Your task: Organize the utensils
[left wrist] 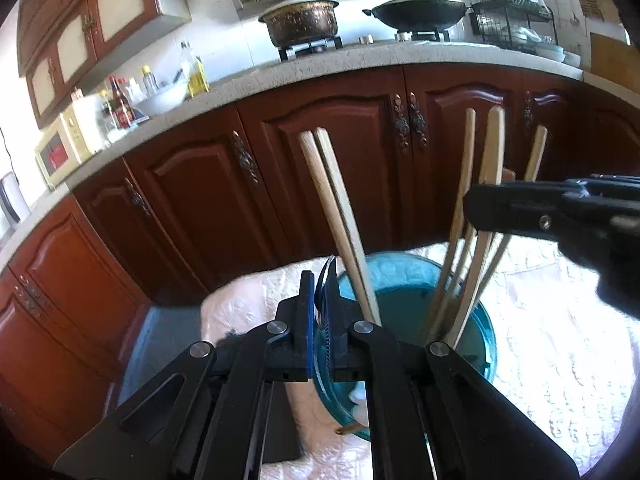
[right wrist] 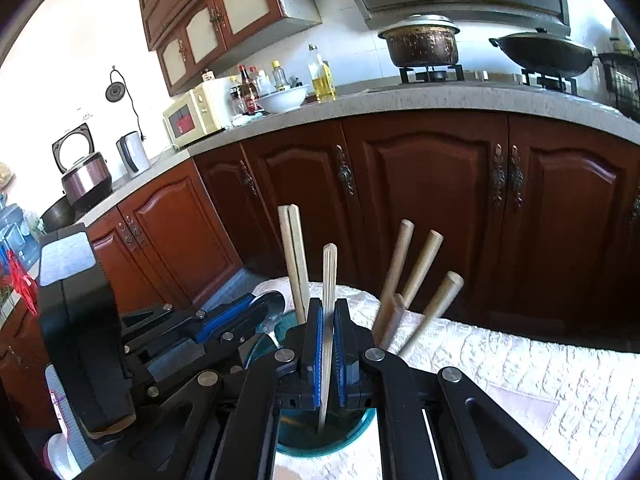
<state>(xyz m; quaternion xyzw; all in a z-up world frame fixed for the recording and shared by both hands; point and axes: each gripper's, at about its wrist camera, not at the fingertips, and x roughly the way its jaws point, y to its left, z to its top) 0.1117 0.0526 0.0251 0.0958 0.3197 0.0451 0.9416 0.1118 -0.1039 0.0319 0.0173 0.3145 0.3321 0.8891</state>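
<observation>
Chopsticks of pale wood [left wrist: 340, 216] stand as a pair inside the round teal glass container [left wrist: 486, 344] that sits on the white quilted cloth [left wrist: 560, 320]. We see our left gripper [left wrist: 319, 312] clamped on a shiny metal spoon [left wrist: 326, 280], bowl upward, at the container's near rim. Our right gripper [right wrist: 328, 344] pinches a single thin bamboo chopstick [right wrist: 329, 280], held upright with its lower tip inside the container. Three round-ended wooden handles [right wrist: 416, 264] lean in the container just beside it. Dark red-brown cabinet doors [right wrist: 420, 200] stand behind.
</observation>
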